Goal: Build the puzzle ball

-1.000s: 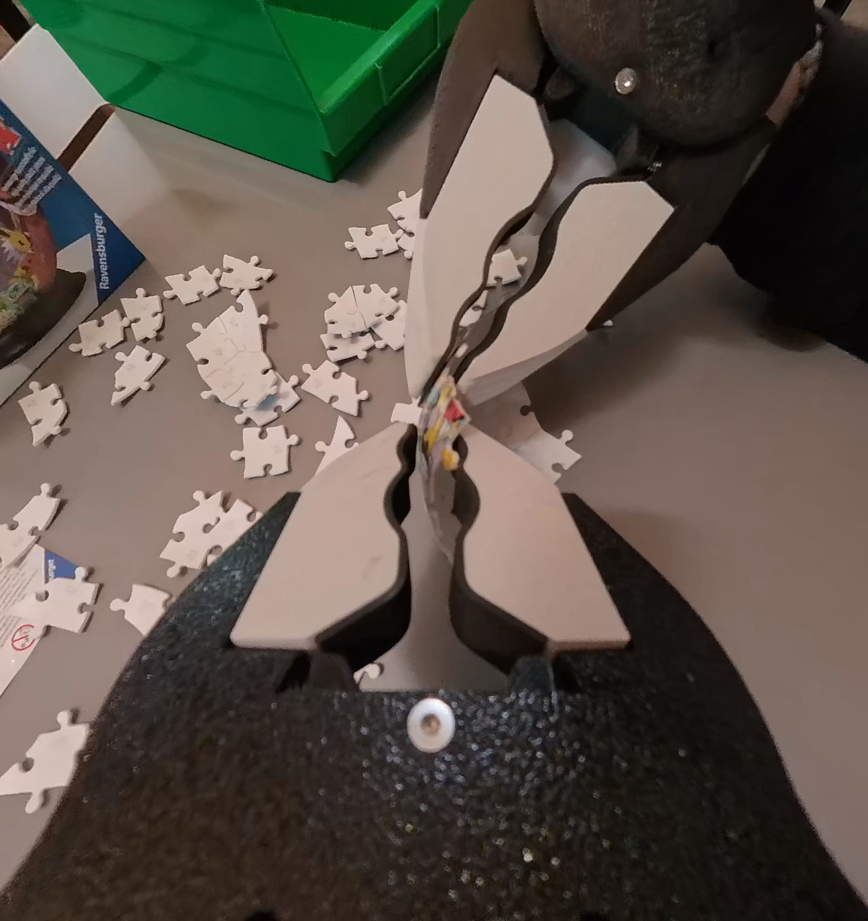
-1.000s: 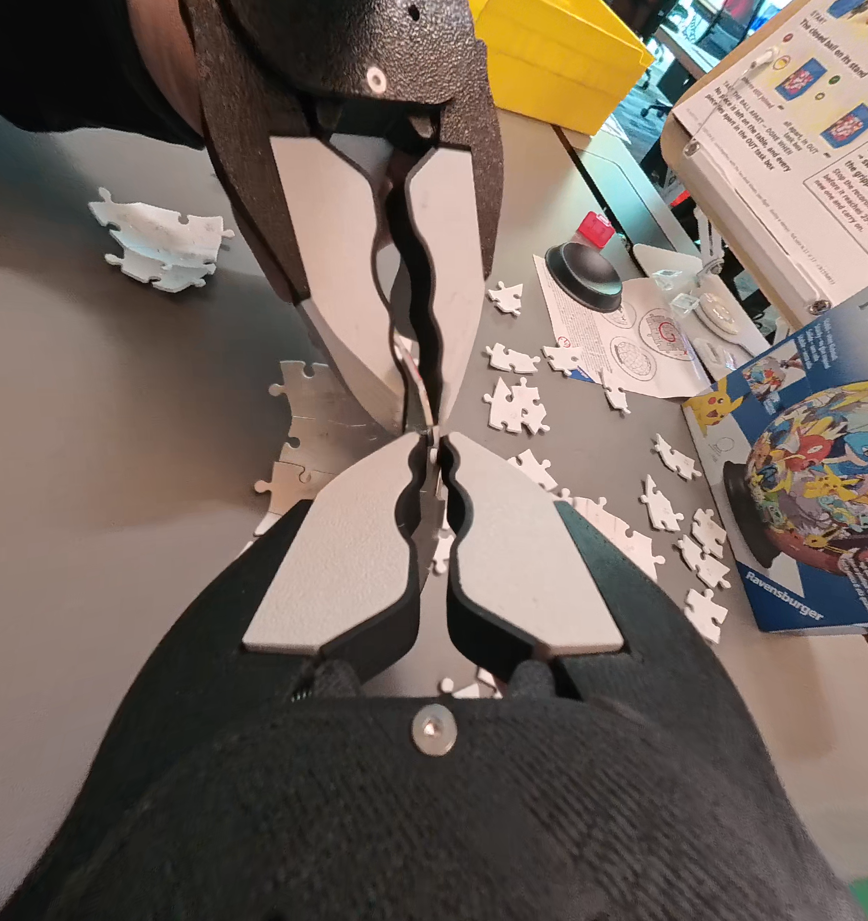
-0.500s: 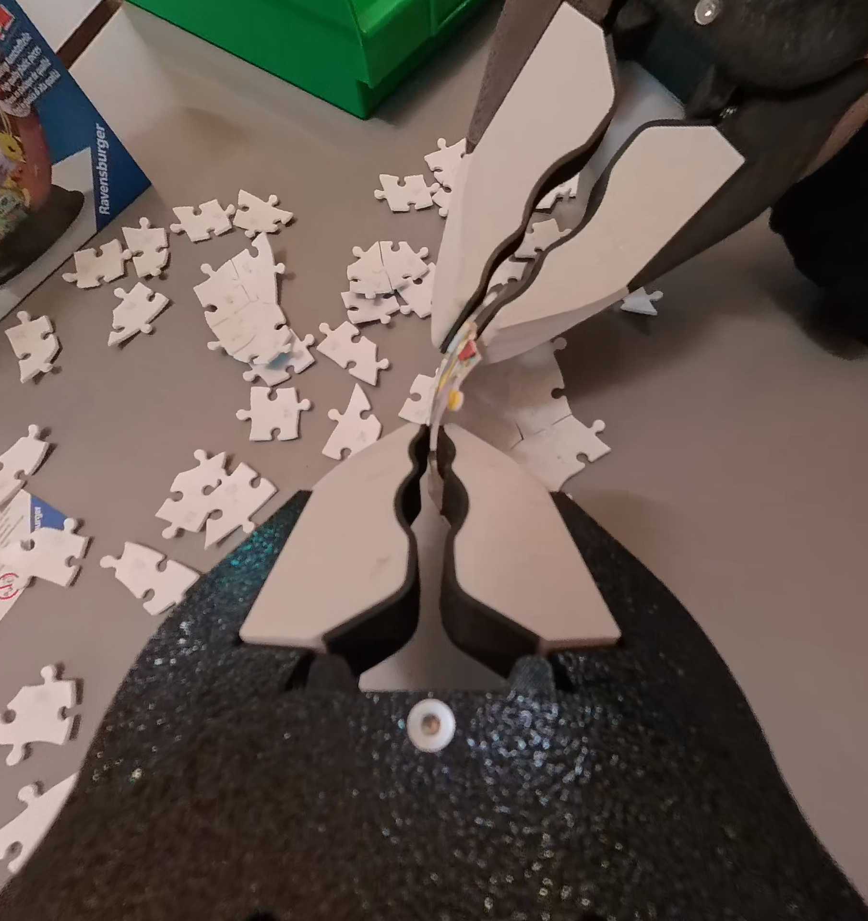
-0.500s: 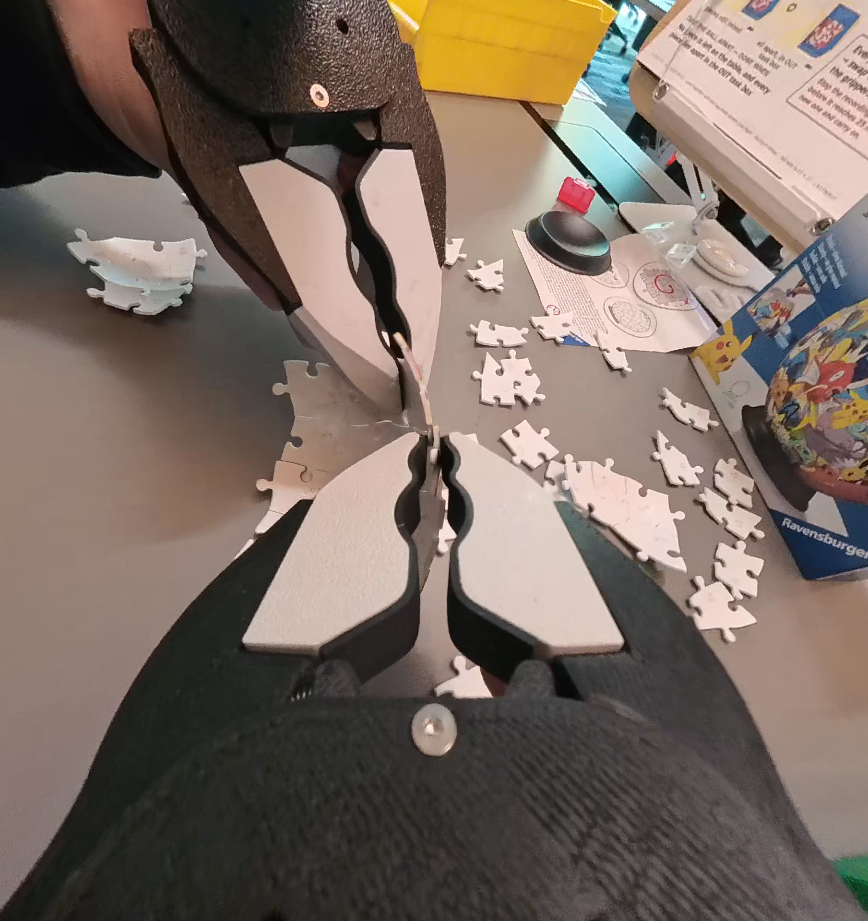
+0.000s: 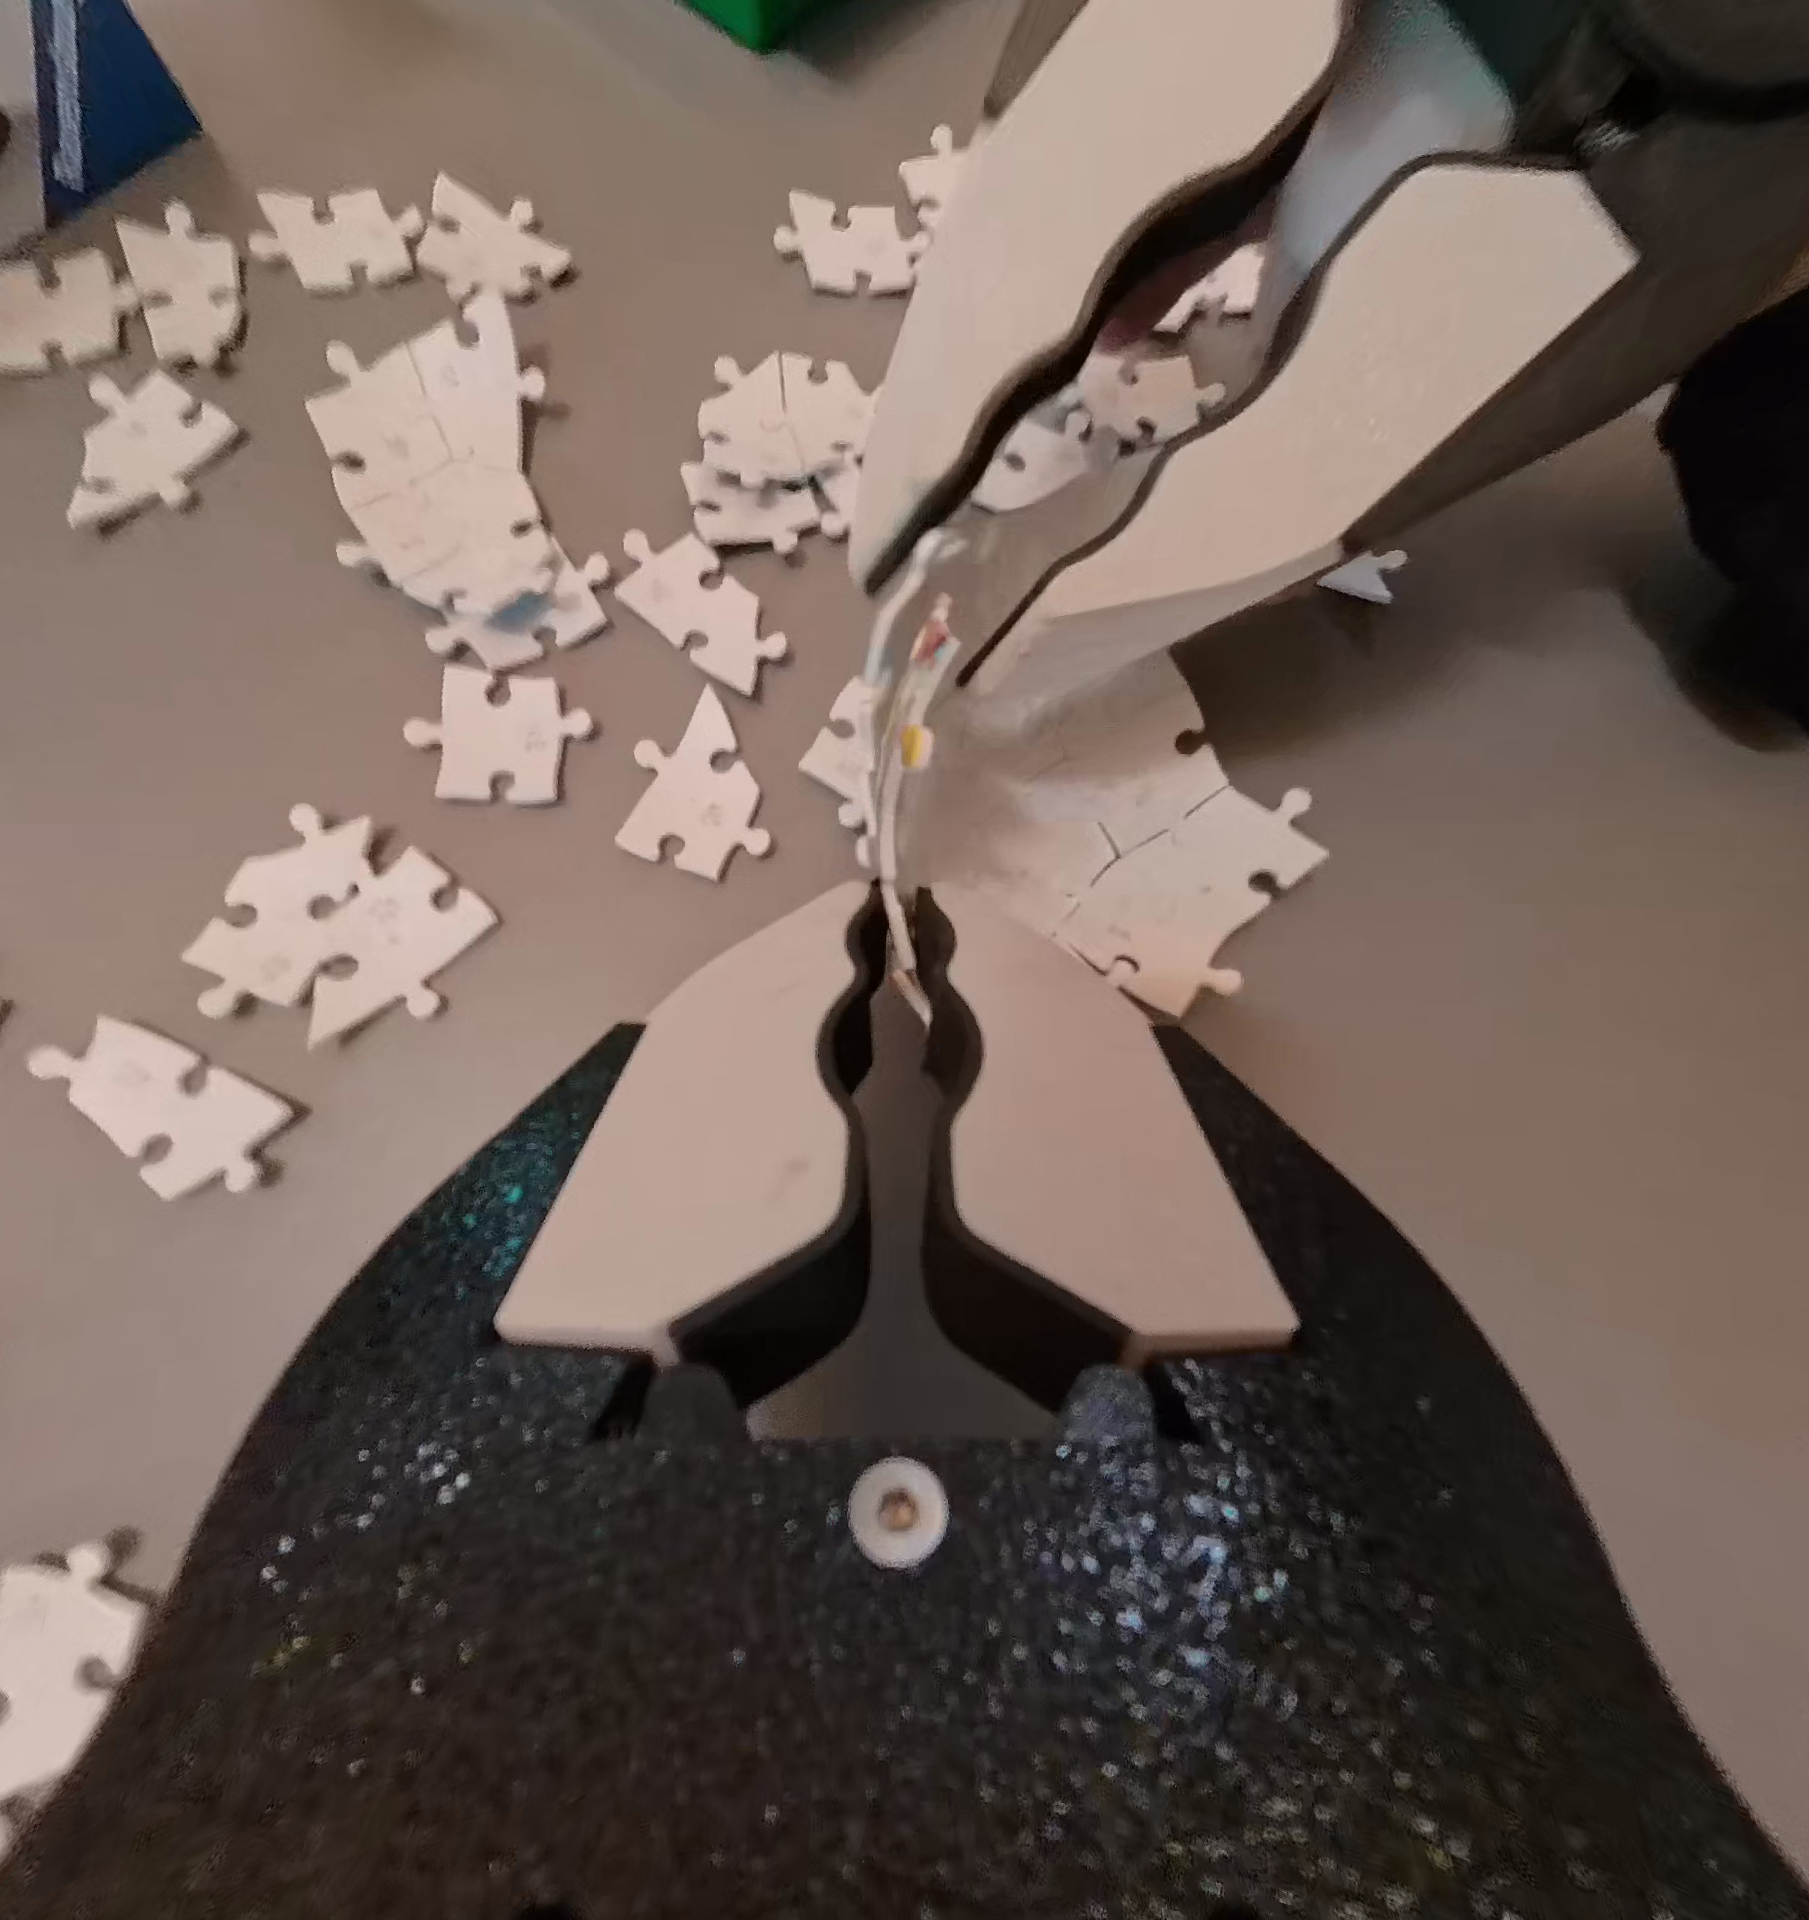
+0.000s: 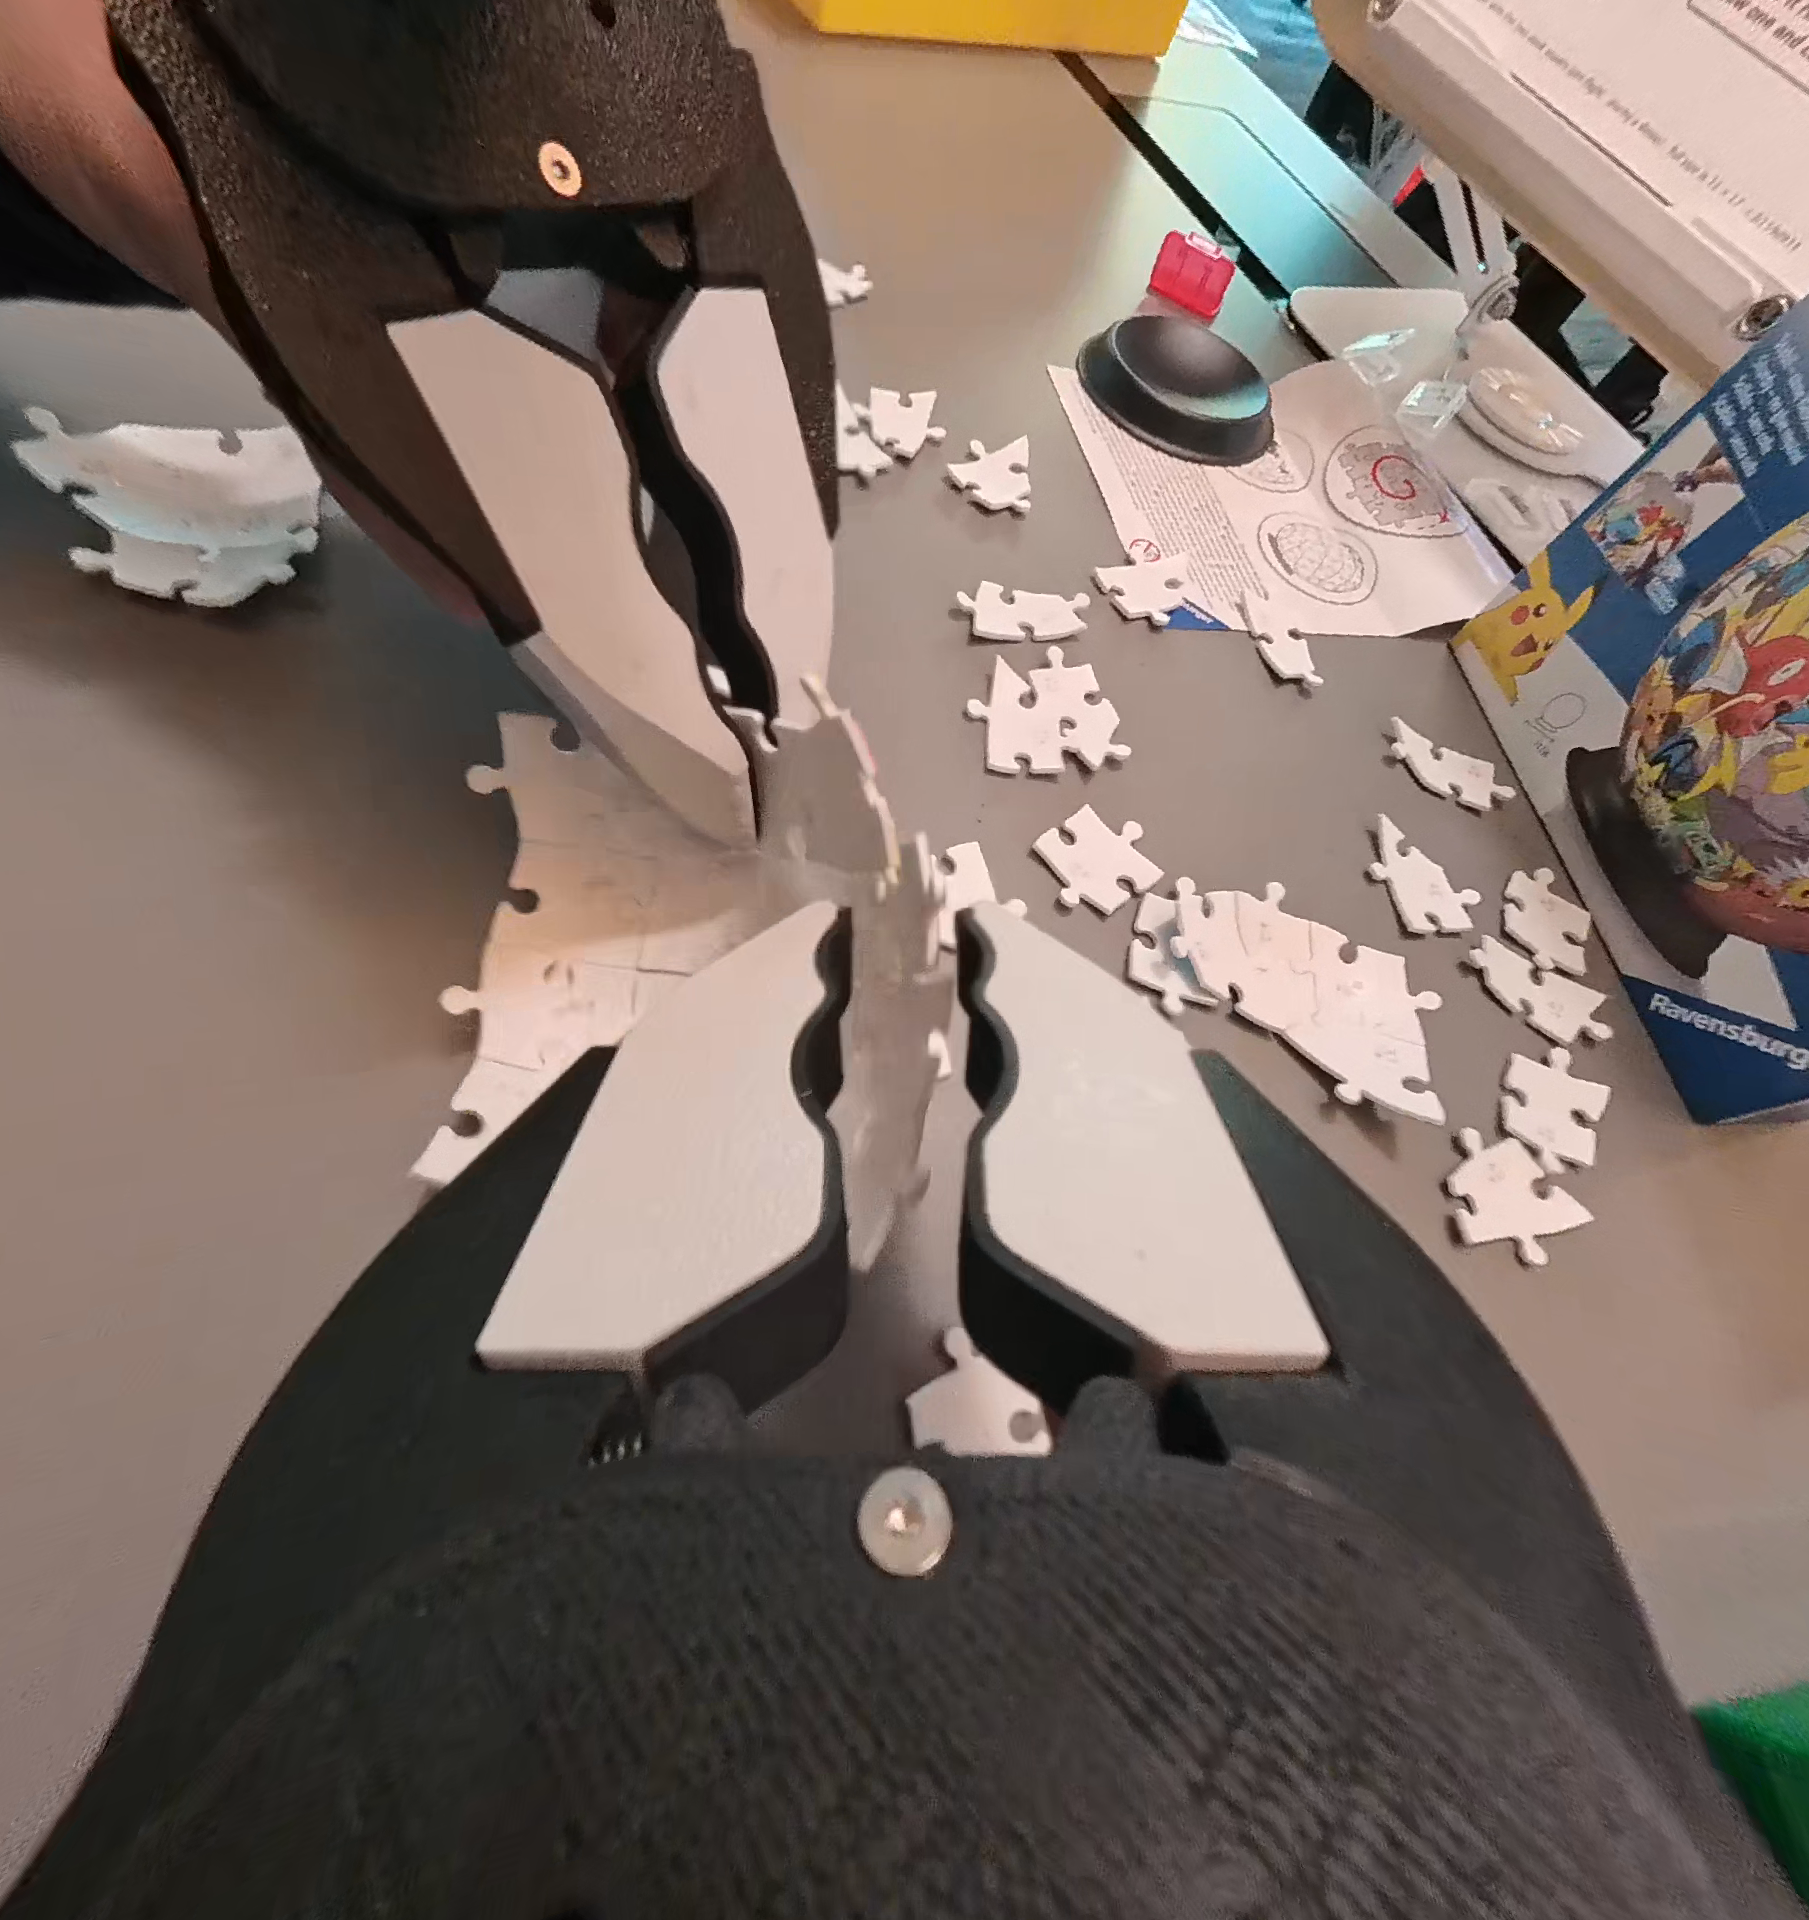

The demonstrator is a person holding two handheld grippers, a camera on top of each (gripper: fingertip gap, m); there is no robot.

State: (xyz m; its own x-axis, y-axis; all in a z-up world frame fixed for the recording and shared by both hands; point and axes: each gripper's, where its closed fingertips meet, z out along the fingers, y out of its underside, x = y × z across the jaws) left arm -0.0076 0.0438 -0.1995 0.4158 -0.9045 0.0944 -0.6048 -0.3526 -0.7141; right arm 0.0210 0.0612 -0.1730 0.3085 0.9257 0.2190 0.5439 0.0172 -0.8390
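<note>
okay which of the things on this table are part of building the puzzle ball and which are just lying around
Part of the job: held puzzle strip; left gripper; right gripper; loose pieces; joined section; black stand.
Lying about: puzzle box; yellow bin; red cap.

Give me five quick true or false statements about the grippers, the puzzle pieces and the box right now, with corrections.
1. The left gripper pinches a strip of joined pieces. True.
2. The right gripper has its jaws apart. True.
3. The loose pieces lie picture side up. False: white backs up.
4. The puzzle box is red. False: blue.
5. A black stand sits on the paper sheet. True.
</note>
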